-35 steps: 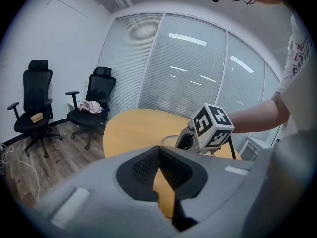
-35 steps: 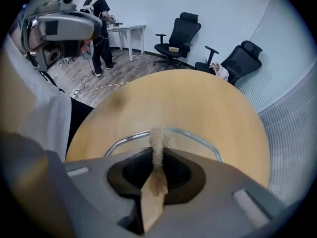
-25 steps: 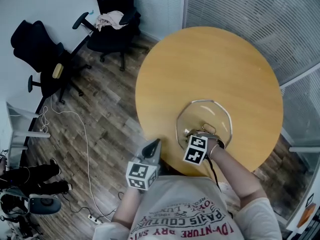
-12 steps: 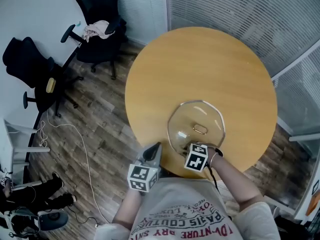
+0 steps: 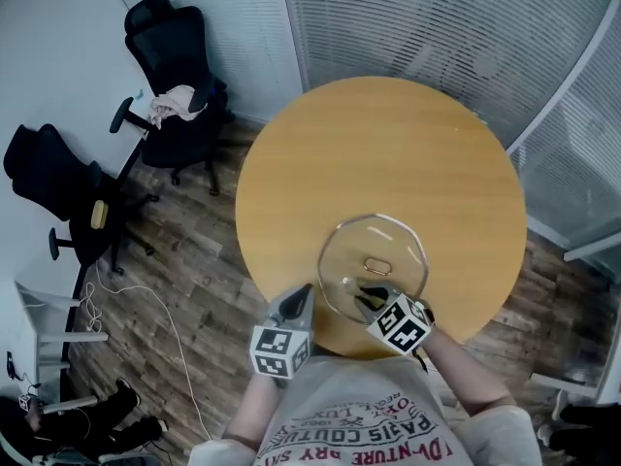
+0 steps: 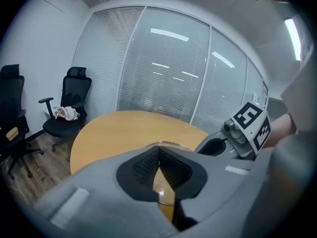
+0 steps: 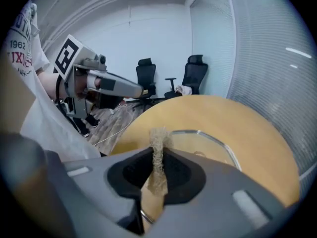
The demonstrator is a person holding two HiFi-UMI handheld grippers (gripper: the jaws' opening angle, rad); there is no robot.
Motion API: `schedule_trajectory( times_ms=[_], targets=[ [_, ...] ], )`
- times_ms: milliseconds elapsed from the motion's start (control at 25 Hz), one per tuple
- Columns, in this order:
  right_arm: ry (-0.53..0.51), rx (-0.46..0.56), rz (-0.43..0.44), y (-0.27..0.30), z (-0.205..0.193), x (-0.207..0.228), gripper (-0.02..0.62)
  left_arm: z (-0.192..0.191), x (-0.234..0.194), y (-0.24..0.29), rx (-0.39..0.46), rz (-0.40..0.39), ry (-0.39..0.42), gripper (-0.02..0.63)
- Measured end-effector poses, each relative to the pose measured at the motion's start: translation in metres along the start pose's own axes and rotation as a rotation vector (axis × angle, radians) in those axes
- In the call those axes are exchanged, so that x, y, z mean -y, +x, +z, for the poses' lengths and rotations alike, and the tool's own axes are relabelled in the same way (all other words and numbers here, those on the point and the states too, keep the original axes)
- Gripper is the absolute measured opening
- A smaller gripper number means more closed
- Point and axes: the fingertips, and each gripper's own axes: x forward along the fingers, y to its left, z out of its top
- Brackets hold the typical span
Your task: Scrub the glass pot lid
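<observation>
Right gripper (image 7: 157, 155) pinching a tan mesh scrub pad (image 7: 158, 137), tips over the near rim of the glass lid (image 5: 351, 249); contact with the glass unclear. Lid lies flat, lower centre of frame, on the round table (image 5: 388, 144). Left gripper (image 6: 159, 158) pressed together, empty, beside the lid's lower left.

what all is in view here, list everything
table: 1, tan wood, round, centre
lid: 1, clear glass, on the table, near the person
scrubber: 1, beige mesh, in the right tongs
chairs: 2, black, on the floor left of the table
cloth: 1, pinkish, on the farther chair
blinds: several panels, pale grey, behind the table
left tongs: 1, grey, shut, empty, at the table's near edge
right tongs: 1, grey, shut on the scrubber, over the lid
</observation>
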Motion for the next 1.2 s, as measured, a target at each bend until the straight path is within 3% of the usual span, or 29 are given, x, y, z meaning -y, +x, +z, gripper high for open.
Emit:
schedule_trajectory(
  times_ms=[240,600,760,920,1200],
  targets=[
    [0.121,0.269,-0.202,-0.058,0.045,0.032,0.058,0.044,0.014,0.011,0.038,-0.078,0.071,0.007],
    [0.213,0.51,-0.502,-0.16,0.049,0.075,0.055,0.107,0.079,0.033,0.117,-0.236,0.212,0.008],
    [0.25,0.582,-0.61,-0.193,0.043,0.085,0.054,0.127,0.096,0.033,0.158,-0.266,0.282,0.008],
    [0.271,0.607,-0.678,-0.21,0.034,0.095,0.054,0.139,0.104,0.034,0.186,-0.281,0.29,0.008],
    [0.301,0.639,-0.667,-0.224,0.017,0.102,0.054,0.138,0.112,0.036,0.188,-0.284,0.294,0.008]
  ],
)
